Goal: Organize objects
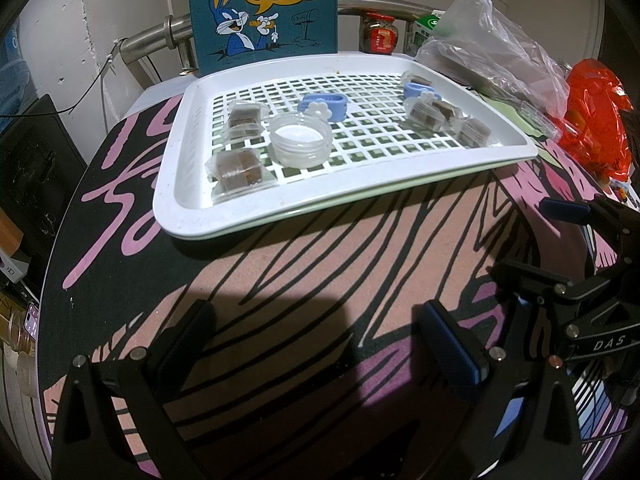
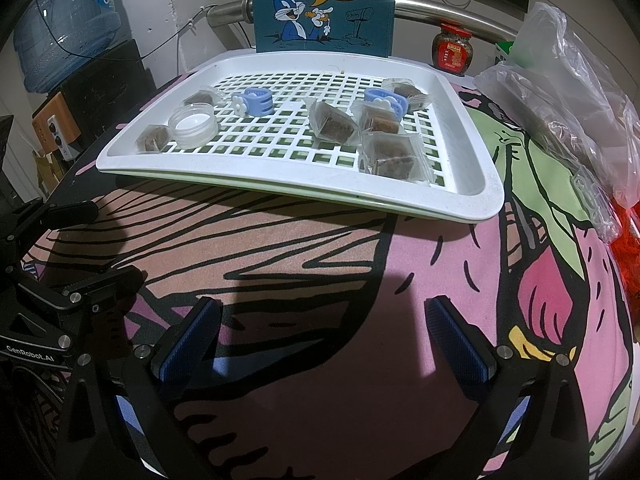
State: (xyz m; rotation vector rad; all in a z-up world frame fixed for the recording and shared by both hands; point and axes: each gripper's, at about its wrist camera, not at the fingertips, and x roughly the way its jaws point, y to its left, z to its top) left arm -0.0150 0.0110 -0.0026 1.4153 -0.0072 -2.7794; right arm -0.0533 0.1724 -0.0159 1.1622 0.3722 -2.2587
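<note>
Both grippers, left [image 1: 316, 344] & right [image 2: 320, 336], hovered w/ jaws spread, empty (over the mat). Wrapped cubes [image 2: 390, 156], clear lid [image 1: 301, 139], blue rings [image 2: 253, 103] lay scattered in the white tray [image 1: 192, 208].

Blue cartoon-rabbit board [image 2: 324, 4] stood upright at desk's far edge. Red-lidded jar [image 2: 452, 50] beside it. Crumpled clear plastic bag [image 2: 568, 92] at right edge. Water bottle [image 2: 66, 20] beyond left edge.

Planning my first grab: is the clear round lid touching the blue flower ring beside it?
Apart. The right wrist view shows open tray grid between the clear lid and the flower ring.
</note>
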